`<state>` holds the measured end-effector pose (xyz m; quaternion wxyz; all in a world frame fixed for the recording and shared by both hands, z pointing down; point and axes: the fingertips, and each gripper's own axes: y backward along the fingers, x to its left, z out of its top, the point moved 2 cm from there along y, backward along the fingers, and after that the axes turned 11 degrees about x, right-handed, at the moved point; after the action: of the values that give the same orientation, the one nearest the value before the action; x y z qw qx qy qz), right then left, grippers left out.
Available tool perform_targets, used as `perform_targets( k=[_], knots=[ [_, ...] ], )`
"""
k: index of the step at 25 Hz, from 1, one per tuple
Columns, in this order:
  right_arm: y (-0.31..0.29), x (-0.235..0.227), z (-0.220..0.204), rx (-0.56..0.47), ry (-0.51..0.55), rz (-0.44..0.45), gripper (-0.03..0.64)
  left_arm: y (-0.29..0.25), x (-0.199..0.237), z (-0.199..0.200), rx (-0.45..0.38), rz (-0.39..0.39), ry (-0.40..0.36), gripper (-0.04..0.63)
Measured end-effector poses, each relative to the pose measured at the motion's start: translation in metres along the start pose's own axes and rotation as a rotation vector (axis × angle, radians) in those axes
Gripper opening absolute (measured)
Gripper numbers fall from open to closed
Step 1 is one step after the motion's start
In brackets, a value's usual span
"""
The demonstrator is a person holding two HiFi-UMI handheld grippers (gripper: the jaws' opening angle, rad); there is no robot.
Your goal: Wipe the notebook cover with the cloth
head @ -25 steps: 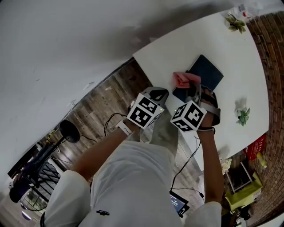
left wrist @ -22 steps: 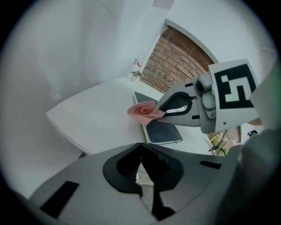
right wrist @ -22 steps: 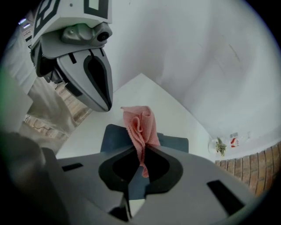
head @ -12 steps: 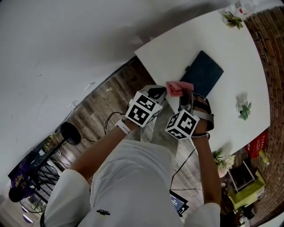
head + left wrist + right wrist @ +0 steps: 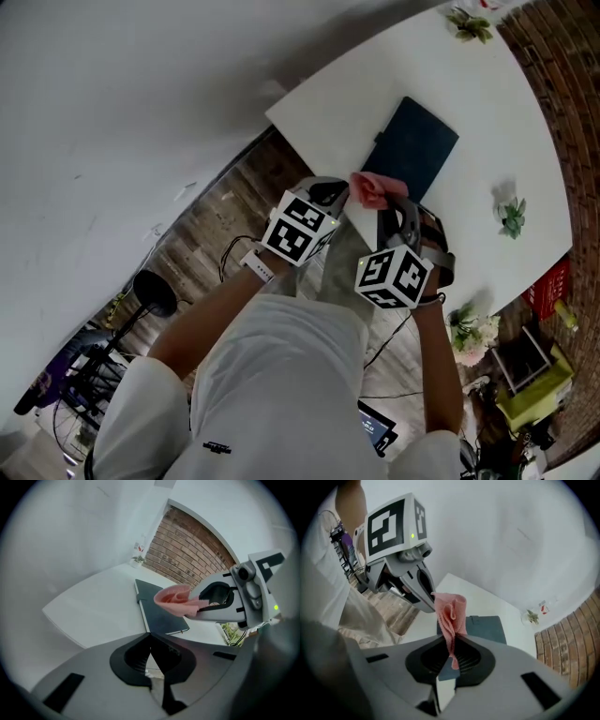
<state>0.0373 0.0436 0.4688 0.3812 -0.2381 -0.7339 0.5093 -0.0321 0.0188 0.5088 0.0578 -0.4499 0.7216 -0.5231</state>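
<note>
The notebook [image 5: 415, 150] lies flat and closed on the white surface [image 5: 356, 94], its dark cover facing up, near the edge on the person's side; the pink cloth [image 5: 451, 613] is bunched and clamped between the jaws of the right gripper [image 5: 451, 651], and it hangs in the air just before the near end of the notebook, seemingly not touching it; the left gripper [image 5: 150, 651] has its jaws together with nothing between them, beside the right one and off the surface; I judge the cloth is in hand, but the wiping itself is not begun; the whole cover is left to do.
</note>
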Motion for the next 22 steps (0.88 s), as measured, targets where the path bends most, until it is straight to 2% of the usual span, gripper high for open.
perform_targets(
  k=[8, 13, 22],
  knots=[
    [0.004, -0.064, -0.042, -0.053, -0.369, -0.046, 0.032, -0.016, -0.017, 0.029, 0.002, -0.01, -0.043, 0.02],
    [-0.004, -0.096, -0.07, -0.068, -0.535, -0.038, 0.032, -0.027, -0.025, 0.047, 0.008, -0.019, -0.062, 0.02],
    [-0.026, -0.137, -0.098, -0.162, -0.902, 0.072, 0.032, -0.047, -0.034, 0.074, 0.029, -0.018, -0.08, 0.018]
  ],
)
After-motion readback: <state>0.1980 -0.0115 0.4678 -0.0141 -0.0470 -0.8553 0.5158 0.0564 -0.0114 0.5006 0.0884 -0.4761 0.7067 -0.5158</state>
